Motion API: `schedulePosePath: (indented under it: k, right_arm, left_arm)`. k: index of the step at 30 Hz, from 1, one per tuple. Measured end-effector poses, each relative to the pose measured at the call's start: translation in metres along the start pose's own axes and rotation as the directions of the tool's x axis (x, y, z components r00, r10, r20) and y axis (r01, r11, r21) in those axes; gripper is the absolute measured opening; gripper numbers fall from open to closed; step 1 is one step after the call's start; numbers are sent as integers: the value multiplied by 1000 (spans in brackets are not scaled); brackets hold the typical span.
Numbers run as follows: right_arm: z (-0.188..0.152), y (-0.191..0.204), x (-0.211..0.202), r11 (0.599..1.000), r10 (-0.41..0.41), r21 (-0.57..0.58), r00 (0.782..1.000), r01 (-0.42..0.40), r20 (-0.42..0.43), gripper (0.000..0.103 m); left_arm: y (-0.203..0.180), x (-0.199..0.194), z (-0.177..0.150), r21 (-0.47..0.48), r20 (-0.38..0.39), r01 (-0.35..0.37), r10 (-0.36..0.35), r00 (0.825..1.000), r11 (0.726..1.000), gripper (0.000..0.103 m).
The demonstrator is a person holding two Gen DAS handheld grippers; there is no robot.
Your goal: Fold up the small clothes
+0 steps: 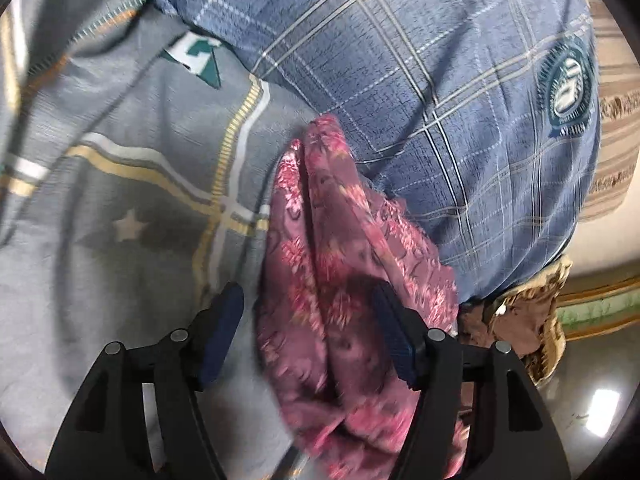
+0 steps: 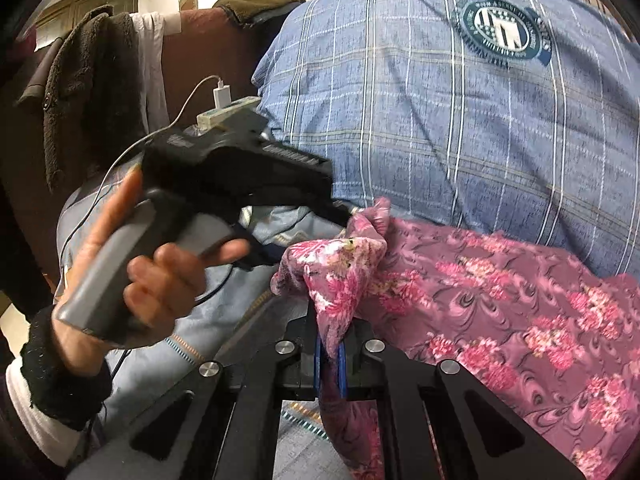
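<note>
A pink floral cloth (image 1: 344, 272) lies bunched on a grey bedsheet (image 1: 120, 220) next to a blue plaid pillow (image 1: 460, 100). My left gripper (image 1: 308, 312) is open, its blue-padded fingers standing on either side of the cloth's folds. In the right wrist view the same cloth (image 2: 500, 300) spreads to the right. My right gripper (image 2: 330, 356) is shut on a bunched corner of it, which sticks up above the fingers. The left gripper's body and the hand (image 2: 160, 276) holding it show in the right wrist view, left of the cloth.
The blue plaid pillow (image 2: 440, 112) with a round badge fills the back. A brown towel and clothes (image 2: 84, 80) hang over a dark headboard at left. A white charger and cable (image 2: 222, 96) sit behind the left gripper. A brown patterned cloth (image 1: 528, 320) hangs off the bed edge.
</note>
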State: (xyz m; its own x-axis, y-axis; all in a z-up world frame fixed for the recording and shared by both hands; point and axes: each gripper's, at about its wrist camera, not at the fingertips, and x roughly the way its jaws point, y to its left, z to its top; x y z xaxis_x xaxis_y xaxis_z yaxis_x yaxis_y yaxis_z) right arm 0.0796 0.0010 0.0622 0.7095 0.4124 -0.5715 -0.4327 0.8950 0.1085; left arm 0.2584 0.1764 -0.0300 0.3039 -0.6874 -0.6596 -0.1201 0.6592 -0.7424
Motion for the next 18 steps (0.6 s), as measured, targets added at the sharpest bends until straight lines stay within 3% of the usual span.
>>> schedulePosePath:
  k: [3,8,10,12,15,18]
  right_arm:
    - [-7,4,5,1000,11,-13,1000,-12,-17,6]
    - [-14,4,29,1000,22,-12,995,-24,-99,12]
    - [-17,5,33,1000,28,-2,991,-28,-132,24]
    - [-23,13,32,999,18,-26,990,-22,-143,51]
    - [-28,34,37,990,-39,-137,989,19,-140,59]
    - [-28,53,52,961,-132,-259,982,94,-135,55]
  left_arm:
    - [2,14,7,-25,-40,51,-52,998,998,66]
    - [-3,30,19,23,-109,54,-52,993,998,73]
    - [-9,34,24,56,-145,42,-33,989,998,73]
    - [-16,38,27,102,-185,20,-1,983,995,73]
    - [-27,43,27,176,-222,-9,49,974,984,73]
    - [-28,41,27,191,-236,-12,58,970,981,73]
